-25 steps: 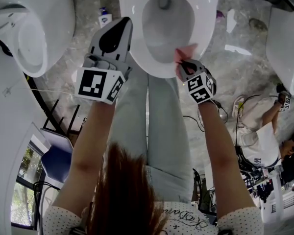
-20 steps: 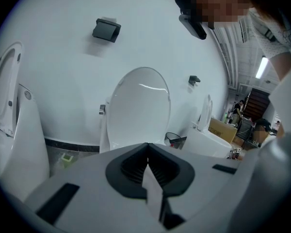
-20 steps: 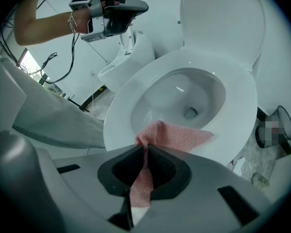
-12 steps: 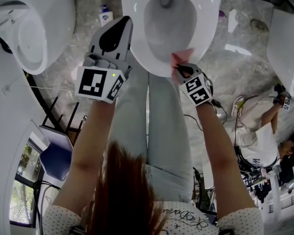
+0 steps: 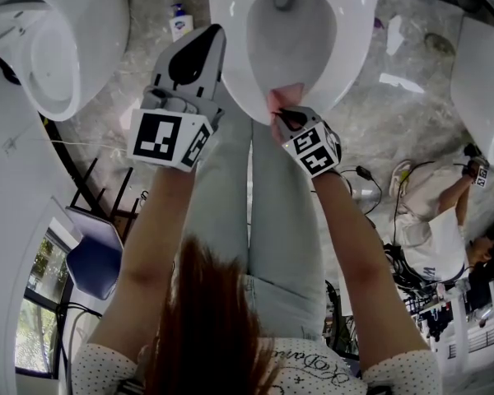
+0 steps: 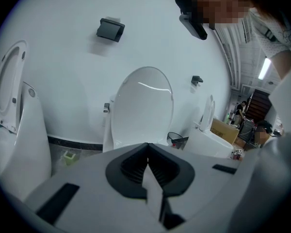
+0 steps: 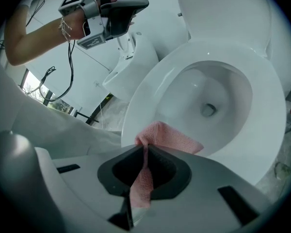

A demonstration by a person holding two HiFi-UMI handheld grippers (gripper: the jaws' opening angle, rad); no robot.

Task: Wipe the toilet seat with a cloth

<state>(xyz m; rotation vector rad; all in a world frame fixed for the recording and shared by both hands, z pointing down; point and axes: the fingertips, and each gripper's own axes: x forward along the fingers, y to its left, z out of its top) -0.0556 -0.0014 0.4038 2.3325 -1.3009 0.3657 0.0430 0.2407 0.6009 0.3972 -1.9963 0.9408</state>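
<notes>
A white toilet seat [image 5: 350, 52] rings the bowl at the top of the head view, and fills the right gripper view as the seat [image 7: 150, 89]. My right gripper [image 5: 281, 109] is shut on a pink cloth [image 7: 167, 137], which lies on the seat's front rim; the cloth [image 5: 283, 95] shows pink just ahead of the jaws. My left gripper [image 5: 199, 44] hovers left of the seat with its jaws shut and nothing held. In the left gripper view the left gripper [image 6: 147, 155] points at the raised lid [image 6: 144, 108].
Another toilet [image 5: 62, 44] stands at the left and a third [image 5: 482, 72] at the right edge. A small bottle [image 5: 179, 25] and scraps lie on the marble floor. My legs [image 5: 255, 212] stand directly in front of the bowl. A person [image 5: 432, 229] sits at the right.
My right gripper has slid left along the seat's front rim with the pink cloth. The left gripper has barely moved.
</notes>
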